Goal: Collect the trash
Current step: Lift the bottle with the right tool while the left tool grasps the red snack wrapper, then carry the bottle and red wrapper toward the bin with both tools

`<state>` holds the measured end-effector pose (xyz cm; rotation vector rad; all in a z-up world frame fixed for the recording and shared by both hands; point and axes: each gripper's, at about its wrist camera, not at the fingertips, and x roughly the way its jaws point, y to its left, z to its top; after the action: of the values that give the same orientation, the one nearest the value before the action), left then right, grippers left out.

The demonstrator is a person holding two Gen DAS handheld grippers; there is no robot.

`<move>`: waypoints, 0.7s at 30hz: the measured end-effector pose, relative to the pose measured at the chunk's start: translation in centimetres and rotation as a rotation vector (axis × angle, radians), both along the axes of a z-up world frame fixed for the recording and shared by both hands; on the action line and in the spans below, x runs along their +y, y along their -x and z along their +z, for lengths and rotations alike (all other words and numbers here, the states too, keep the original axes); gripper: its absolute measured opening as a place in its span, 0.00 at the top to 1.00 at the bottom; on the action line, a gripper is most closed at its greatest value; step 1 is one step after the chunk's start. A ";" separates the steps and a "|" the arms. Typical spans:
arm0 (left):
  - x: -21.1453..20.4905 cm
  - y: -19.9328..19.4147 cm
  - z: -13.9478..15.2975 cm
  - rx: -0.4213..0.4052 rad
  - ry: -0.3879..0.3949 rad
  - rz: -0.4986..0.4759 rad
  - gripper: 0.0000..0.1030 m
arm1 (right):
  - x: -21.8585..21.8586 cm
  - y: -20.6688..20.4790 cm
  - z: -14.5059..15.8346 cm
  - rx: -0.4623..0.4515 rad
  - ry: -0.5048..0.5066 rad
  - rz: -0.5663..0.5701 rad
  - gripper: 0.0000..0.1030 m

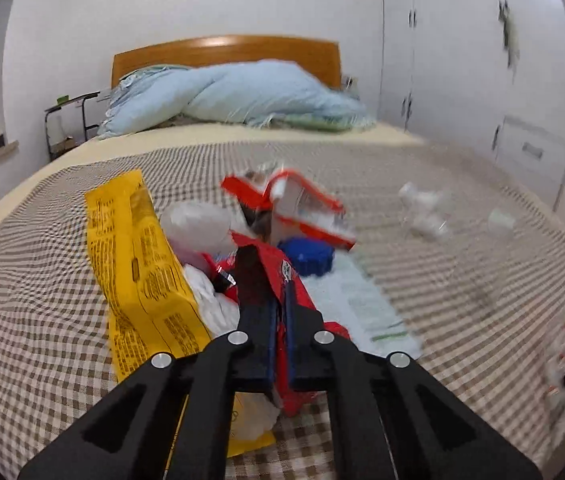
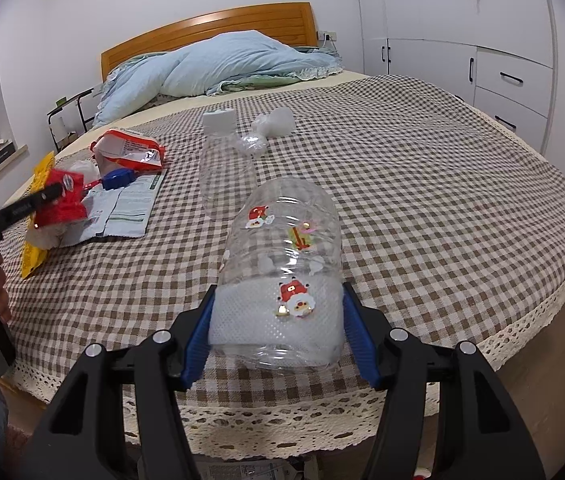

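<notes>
My left gripper point(image 1: 270, 276) is shut on a red wrapper point(image 1: 282, 280) at the trash pile on the checked bed cover point(image 1: 442, 280). Around it lie a yellow packet point(image 1: 142, 264), an orange and white bag point(image 1: 306, 208), a blue cap point(image 1: 308, 258), white crumpled plastic point(image 1: 196, 220) and a flat pale wrapper point(image 1: 358, 308). In the right wrist view the left gripper point(image 2: 48, 194) holds the red wrapper point(image 2: 62, 204) at the far left. My right gripper point(image 2: 278, 296) is shut on a large clear bottle with Santa stickers point(image 2: 286, 248), above the bed's near edge.
A small clear bottle with a white cap point(image 2: 222, 160) stands mid-bed, with crumpled clear plastic point(image 2: 270, 130) behind it. A blue duvet point(image 2: 218, 64) lies by the wooden headboard point(image 2: 210, 28). White wardrobe drawers point(image 2: 510, 84) stand at right; a side table point(image 2: 70, 108) at left.
</notes>
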<state>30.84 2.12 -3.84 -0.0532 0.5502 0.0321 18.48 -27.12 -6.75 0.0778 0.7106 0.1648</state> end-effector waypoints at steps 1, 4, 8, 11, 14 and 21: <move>0.3 0.5 0.5 -0.025 0.029 -0.013 0.99 | 0.0 0.1 0.0 -0.001 -0.001 0.002 0.44; 1.0 1.8 1.6 -0.086 0.106 -0.062 0.99 | 0.2 0.2 0.1 -0.006 0.000 0.006 0.44; 1.3 3.1 2.3 -0.128 0.127 -0.089 0.99 | 0.3 0.5 0.1 -0.011 0.000 0.008 0.44; 1.5 3.8 2.6 -0.144 0.142 -0.105 0.99 | 0.3 0.8 0.4 -0.022 -0.001 0.010 0.44; 1.7 4.8 3.0 -0.160 0.144 -0.112 0.99 | 0.4 1.2 0.8 -0.034 0.003 0.015 0.44; 0.7 8.1 3.8 -0.191 0.128 -0.121 0.99 | 0.7 2.5 1.8 -0.053 0.003 0.041 0.44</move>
<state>22.73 2.83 -0.08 -0.1464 0.3635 -0.1253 16.02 -26.41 -4.96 0.0554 0.6595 0.2042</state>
